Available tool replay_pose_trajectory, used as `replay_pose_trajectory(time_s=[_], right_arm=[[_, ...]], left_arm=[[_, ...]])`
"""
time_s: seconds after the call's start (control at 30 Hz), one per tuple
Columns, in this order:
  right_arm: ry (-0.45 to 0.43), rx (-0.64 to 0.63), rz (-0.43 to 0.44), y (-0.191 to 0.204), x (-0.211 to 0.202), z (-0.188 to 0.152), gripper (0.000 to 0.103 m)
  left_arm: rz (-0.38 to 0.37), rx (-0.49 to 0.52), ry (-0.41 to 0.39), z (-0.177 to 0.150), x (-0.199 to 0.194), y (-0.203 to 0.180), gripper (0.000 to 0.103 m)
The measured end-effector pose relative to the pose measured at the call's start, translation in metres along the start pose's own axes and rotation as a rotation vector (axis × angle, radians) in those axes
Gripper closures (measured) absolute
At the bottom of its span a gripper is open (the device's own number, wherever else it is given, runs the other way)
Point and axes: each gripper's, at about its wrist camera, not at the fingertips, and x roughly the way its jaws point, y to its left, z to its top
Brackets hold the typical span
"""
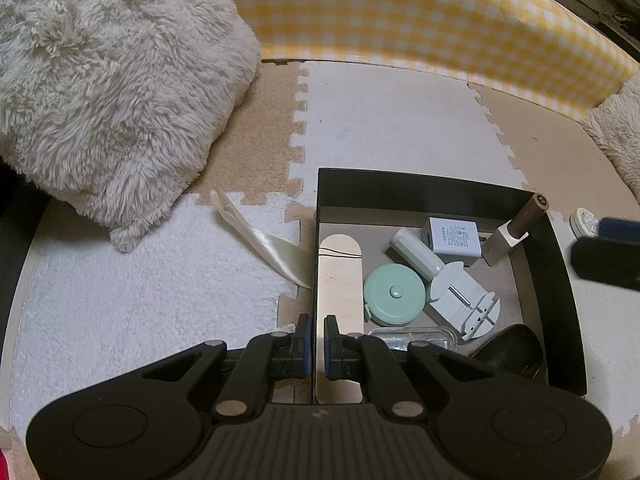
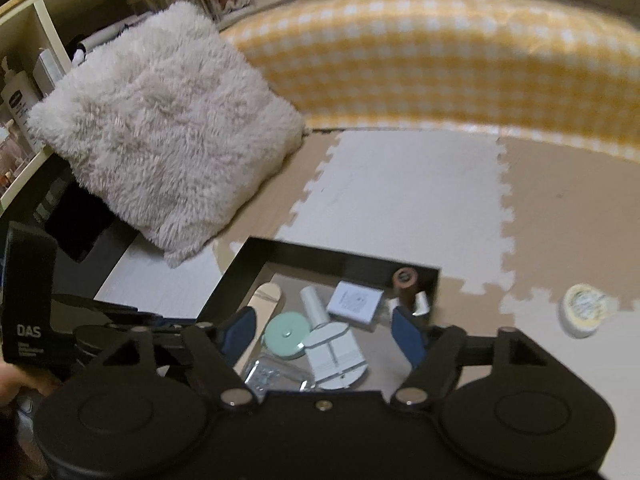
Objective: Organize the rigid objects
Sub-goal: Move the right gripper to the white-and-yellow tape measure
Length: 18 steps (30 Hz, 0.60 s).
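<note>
A black tray (image 1: pixel 420 186) (image 2: pixel 320 256) on the floor mat holds a mint tape measure (image 1: pixel 394 294) (image 2: pixel 287 334), a white charger (image 1: pixel 454 236) (image 2: pixel 354 301), a white cylinder (image 1: pixel 416 254), a grey tool (image 1: pixel 464 300), a brown tube in a stand (image 1: pixel 516 228), a clear packet (image 2: pixel 276 374) and a wooden stick (image 1: pixel 340 280). My left gripper (image 1: pixel 318 346) is shut on the tray's left wall. My right gripper (image 2: pixel 328 336) is open and empty above the tray. A cream shoehorn (image 1: pixel 266 240) lies left of the tray. A round tin (image 2: pixel 582 310) (image 1: pixel 584 222) lies to its right.
A fluffy white cushion (image 1: pixel 108 92) (image 2: pixel 168 128) sits at the back left. A yellow checked bolster (image 1: pixel 420 16) (image 2: pixel 440 60) runs along the back. A dark object (image 1: pixel 510 350) lies in the tray's near right corner. Shelves (image 2: pixel 28 64) stand at far left.
</note>
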Motion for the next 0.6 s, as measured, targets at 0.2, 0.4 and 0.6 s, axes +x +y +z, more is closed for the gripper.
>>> replay_pose_trajectory(time_s=[0.2,0.4,0.6], right_arm=[[-0.009,-0.06,-0.08,-0.01,-0.021,0.0,0.013],[-0.063,-0.075,-0.186,-0.034,-0.041,-0.006,0.0],[-0.088,-0.053,-0.317,-0.066,-0.049,-0.017,0.0]], left_arm=[[0.0,0.0,0.0,0.0,0.0,0.0,0.098],[0.0,0.001,0.0,0.0,0.0,0.0,0.098],[0.001,0.002,0.0,0.0,0.0,0.0,0.098]])
